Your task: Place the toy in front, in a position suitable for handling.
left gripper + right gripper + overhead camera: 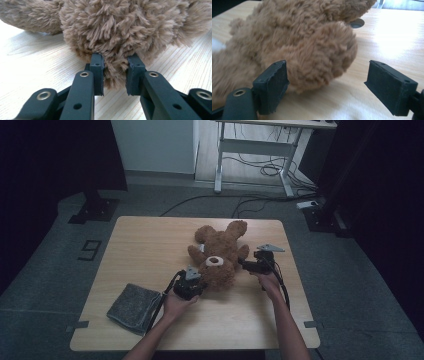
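The bear (220,252) lies on its back mid-counter, toward the far right corner, head pointing at the near edge. Left tool (115,75) is pinching just a tuft of fur at the head, so if it lifts now I'd bet the fluff slips out or the bear just dangles and swings. Right tool (342,82) is spread wide around a paw, pads not touching yet; close too early and it grabs only fuzz too. Counter (150,245) is pale wood, smooth, so the bear may slide. A grey cloth (134,307) sits at the near left corner. The room's dim, with cables on the grey floor and a desk behind.
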{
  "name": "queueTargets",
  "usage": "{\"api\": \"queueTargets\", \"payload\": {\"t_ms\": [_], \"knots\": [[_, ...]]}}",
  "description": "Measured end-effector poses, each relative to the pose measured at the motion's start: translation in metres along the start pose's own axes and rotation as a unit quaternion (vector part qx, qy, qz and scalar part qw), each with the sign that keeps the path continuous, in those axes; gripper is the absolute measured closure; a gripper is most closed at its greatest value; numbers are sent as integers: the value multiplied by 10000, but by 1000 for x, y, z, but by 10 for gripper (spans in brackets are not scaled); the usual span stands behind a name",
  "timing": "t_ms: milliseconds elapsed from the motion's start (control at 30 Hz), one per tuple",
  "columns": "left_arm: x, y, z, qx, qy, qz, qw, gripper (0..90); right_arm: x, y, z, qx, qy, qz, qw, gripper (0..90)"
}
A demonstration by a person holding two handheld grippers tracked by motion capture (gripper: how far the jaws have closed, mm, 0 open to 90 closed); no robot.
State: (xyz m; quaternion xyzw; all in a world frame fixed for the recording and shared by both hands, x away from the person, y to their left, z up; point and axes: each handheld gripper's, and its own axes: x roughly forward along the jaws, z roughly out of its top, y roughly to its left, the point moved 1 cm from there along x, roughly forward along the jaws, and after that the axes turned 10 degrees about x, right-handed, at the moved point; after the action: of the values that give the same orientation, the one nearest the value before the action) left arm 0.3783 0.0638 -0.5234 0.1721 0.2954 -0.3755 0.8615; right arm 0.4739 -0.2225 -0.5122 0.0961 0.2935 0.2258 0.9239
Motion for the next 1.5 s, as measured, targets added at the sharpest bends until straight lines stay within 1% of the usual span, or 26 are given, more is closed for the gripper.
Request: {"api": "queueTargets", "payload": {"t_ms": [200,300,400,500,700,800,933,1100,1233,1500], "knots": [[0,0,0,26,15,-7,10000,714,14,3,8,-7,55,-45,10000,164],[0,0,0,34,26,-10,10000,714,18,3,10,78,70,-28,9999,158],[0,0,-1,33,28,-9,10000,714,19,2,12,171,-2,30,9998,164],[0,-1,-1,48,24,-3,10000,714,18,2,14,202,-36,12,9998,162],[0,-1,-1,44,34,-2,10000,714,20,4,16,170,-21,-24,9999,163],[0,-1,-1,44,45,-6,10000,714,22,5,15,144,-1,-63,9999,161],[0,-1,-1,47,49,-8,10000,714,27,6,16,167,29,-132,9998,161],[0,-1,-1,58,50,-9,10000,714,34,5,13,182,159,-218,9995,164],[1,-2,-1,56,34,-11,10000,714,36,0,10,377,333,-175,9986,178],[0,-3,-1,50,21,-14,10000,713,39,-6,3,553,476,-179,9972,190]]}}
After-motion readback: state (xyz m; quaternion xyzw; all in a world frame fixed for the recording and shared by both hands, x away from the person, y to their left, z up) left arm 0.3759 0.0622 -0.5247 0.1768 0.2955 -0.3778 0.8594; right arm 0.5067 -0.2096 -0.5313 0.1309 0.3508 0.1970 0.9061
